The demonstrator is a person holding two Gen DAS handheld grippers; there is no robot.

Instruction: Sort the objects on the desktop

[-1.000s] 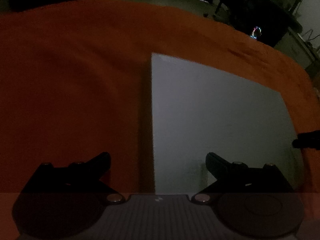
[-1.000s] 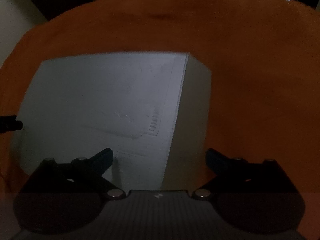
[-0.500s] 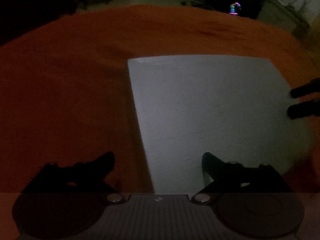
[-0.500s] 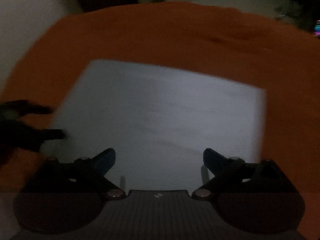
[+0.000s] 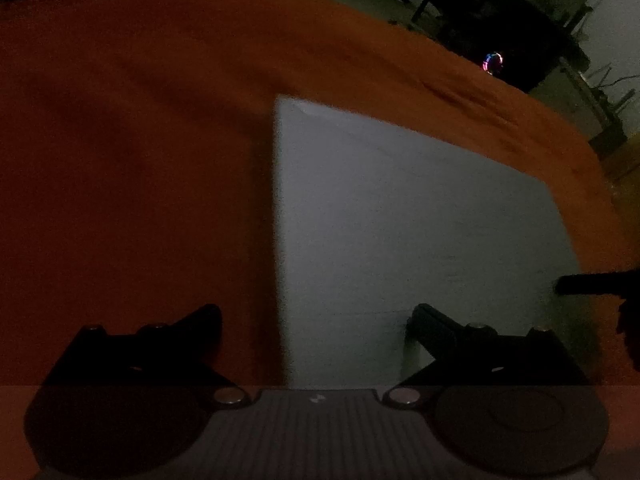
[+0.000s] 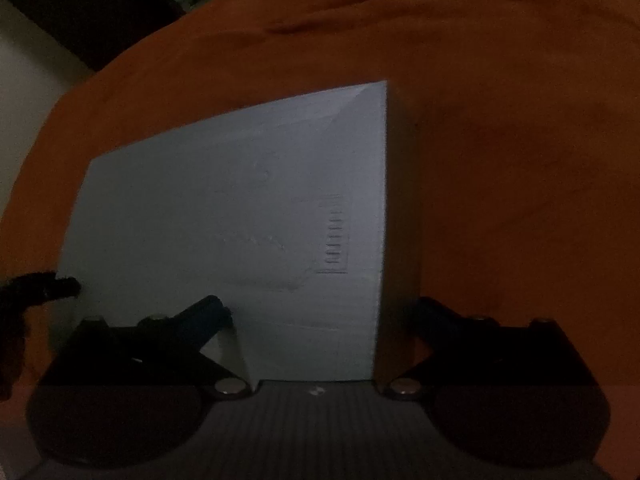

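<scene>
Since half a second ago our two views have swung back apart: the white box [image 5: 416, 248] no longer fills the middle of either picture, and its left edge again runs up the centre of the left wrist view while its right edge and shaded side wall run up the centre of the right wrist view. We hold the left gripper [image 5: 316, 316] with its jaws opening to their widest, one finger over the orange cloth [image 5: 132, 152] and the other over the box top, so the box's left edge lies between them but neither pad presses on it. Our right gripper [image 6: 320, 312] also stands wide, straddling the opposite edge, left finger over the lid and right finger down beside the side wall; nothing is gripped there either. Each view catches the other gripper's dark fingertip at the far side of the box, which tells us we are bracketing it from both ends. The box rests flat on the cloth, near the middle of the table, with a faint embossed label [image 6: 334, 236] on its top. We judge this pairing is deliberate: a broad, flat box is too wide for one jaw, so both tools take an edge before anything is lifted or slid.
</scene>
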